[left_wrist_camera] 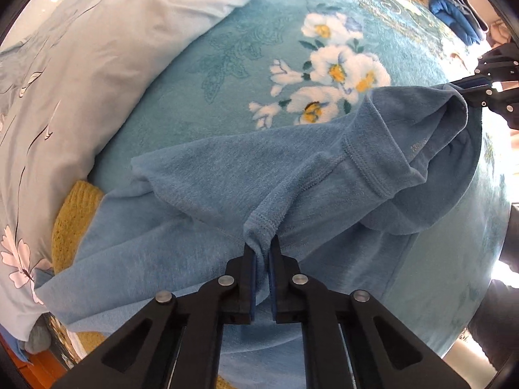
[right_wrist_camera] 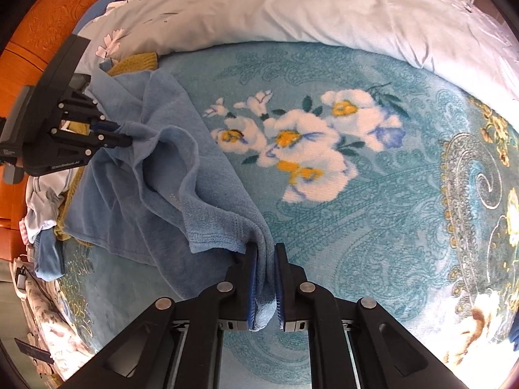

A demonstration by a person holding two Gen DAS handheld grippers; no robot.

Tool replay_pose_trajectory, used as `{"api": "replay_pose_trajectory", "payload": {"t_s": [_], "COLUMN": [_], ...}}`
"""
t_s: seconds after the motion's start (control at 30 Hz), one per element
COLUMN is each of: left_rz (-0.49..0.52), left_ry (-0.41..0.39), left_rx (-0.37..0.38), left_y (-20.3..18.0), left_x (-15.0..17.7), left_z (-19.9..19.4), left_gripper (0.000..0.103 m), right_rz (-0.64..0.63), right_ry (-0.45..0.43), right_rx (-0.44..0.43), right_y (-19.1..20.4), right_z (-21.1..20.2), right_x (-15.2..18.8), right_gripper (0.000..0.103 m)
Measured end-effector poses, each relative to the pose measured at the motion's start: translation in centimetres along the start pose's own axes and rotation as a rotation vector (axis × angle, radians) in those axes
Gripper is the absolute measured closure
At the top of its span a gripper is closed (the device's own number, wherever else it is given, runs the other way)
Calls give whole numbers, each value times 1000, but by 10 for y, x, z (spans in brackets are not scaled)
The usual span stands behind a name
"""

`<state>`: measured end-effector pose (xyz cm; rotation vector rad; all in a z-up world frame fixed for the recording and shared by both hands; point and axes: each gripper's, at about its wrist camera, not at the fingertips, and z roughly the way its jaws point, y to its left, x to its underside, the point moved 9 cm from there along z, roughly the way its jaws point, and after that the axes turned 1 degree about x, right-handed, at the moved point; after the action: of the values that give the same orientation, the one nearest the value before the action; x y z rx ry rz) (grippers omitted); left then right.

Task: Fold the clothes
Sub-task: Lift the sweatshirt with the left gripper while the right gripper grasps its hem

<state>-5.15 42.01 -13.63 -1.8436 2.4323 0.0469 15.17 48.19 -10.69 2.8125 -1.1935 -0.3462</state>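
Note:
A light blue fleece top [left_wrist_camera: 246,175] lies partly lifted over a teal floral blanket [left_wrist_camera: 246,42]. My left gripper [left_wrist_camera: 262,249] is shut on a bunched stitched hem of the top near its shoulder. In the same view the right gripper [left_wrist_camera: 467,89] shows at the far right, pinching the top's other end by the collar. From the right wrist, my right gripper [right_wrist_camera: 266,249] is shut on a fold of the blue top [right_wrist_camera: 152,175], with cloth hanging down between its fingers. The left gripper [right_wrist_camera: 125,134] appears at the left there, clamped on the far corner.
A pale blue duvet [left_wrist_camera: 97,48] with flower print is bunched along the blanket's far side. A mustard knitted garment [left_wrist_camera: 74,214] lies under the top. Folded dark blue clothes [left_wrist_camera: 454,13] sit far off. An orange wooden bed frame [right_wrist_camera: 35,32] borders the left.

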Motion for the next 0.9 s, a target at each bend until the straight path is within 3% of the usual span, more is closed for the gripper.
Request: {"api": "replay_pose_trajectory", "payload": {"t_s": [0.17, 0.3, 0.57, 0.9], "left_rz": [-95, -164, -278, -436], "left_ry": [-109, -208, -404, -582], "left_rx": [-38, -49, -68, -143], "left_y": [-9, -8, -44, -99], "left_x": [-12, -17, -74, -93], "left_z": [-43, -84, -163, -269], "left_gripper": [97, 97, 97, 98], "right_rz": [5, 12, 26, -43], "right_ry": [-63, -121, -267, -435], "right_rx": [29, 69, 159, 187], "right_y": [2, -20, -74, -106], "right_z": [-29, -64, -152, -270], "right_x": [-13, -23, -41, -45], "right_gripper": [94, 94, 100, 100]}}
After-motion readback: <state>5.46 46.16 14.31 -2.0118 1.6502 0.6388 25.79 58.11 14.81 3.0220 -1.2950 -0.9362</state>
